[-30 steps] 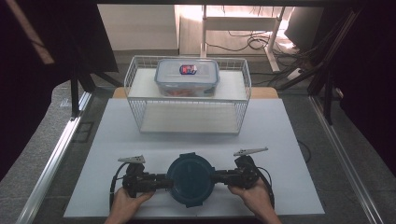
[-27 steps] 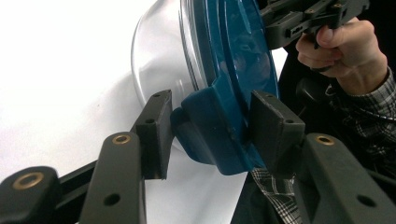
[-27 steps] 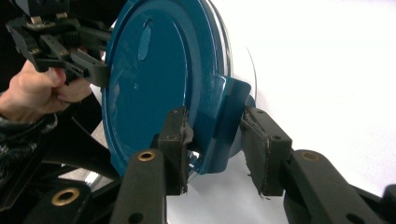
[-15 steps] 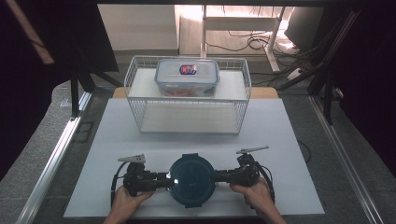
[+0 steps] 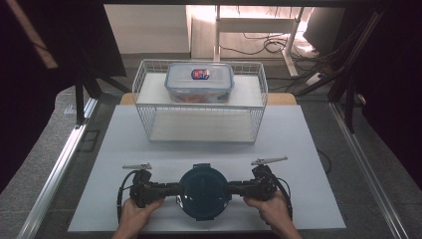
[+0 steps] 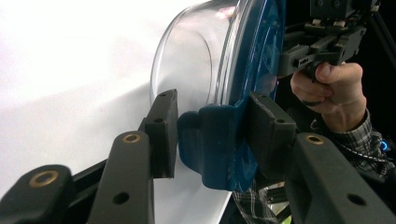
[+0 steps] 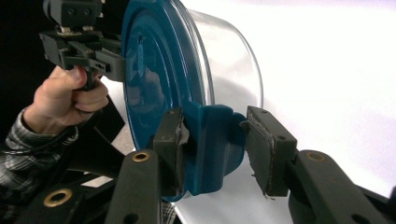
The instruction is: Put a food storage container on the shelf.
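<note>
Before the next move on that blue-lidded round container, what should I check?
1. left gripper straddles its blue lid tab: ok; jaws have just been closing on it.
2. right gripper straddles opposite tab: ok.
3. Both pads pressing each tab: cannot tell.
4. container seated on white table: ok.
5. wire basket well apart from both hands: ok.

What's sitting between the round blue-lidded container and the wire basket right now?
Nothing: in the high view only bare white table lies between the round container and the wire basket.
</note>
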Demonstrator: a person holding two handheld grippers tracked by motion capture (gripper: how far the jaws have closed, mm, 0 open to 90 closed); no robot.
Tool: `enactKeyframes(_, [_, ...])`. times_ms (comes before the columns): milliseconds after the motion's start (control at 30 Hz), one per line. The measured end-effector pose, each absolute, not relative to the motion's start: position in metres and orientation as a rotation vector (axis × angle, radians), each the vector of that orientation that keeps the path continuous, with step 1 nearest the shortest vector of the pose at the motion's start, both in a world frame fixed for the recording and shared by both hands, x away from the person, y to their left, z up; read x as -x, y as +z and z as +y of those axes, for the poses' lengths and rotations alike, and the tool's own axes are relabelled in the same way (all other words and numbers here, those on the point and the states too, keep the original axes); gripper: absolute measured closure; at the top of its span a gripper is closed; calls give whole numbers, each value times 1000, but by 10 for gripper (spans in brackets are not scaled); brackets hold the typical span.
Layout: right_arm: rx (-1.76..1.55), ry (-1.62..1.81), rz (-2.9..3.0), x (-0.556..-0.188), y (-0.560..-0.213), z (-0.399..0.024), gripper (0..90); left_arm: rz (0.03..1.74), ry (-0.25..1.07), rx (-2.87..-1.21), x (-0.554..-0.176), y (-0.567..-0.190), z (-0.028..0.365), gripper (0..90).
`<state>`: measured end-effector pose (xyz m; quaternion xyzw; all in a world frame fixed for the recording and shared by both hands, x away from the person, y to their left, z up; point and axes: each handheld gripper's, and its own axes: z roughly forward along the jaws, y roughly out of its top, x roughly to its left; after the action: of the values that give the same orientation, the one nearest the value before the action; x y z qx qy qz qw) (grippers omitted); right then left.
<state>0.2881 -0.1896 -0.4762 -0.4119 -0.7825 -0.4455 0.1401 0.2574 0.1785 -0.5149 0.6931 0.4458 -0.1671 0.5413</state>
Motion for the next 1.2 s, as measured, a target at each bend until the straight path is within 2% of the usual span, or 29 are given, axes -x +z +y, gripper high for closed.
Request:
enactKeyframes(600, [1177, -1432, -2339, -310, -434, -184, 573, 997, -254, -1671, -287, -461, 180, 567])
enactKeyframes(933, [1148, -1541, -2352, -331, -390, -180, 571, 957, -166, -1668, -308, -408, 184, 567])
enactKeyframes(1200, [1146, -1595, -2377, -344, -360, -178, 570, 933, -146, -1650, -323, -386, 185, 567])
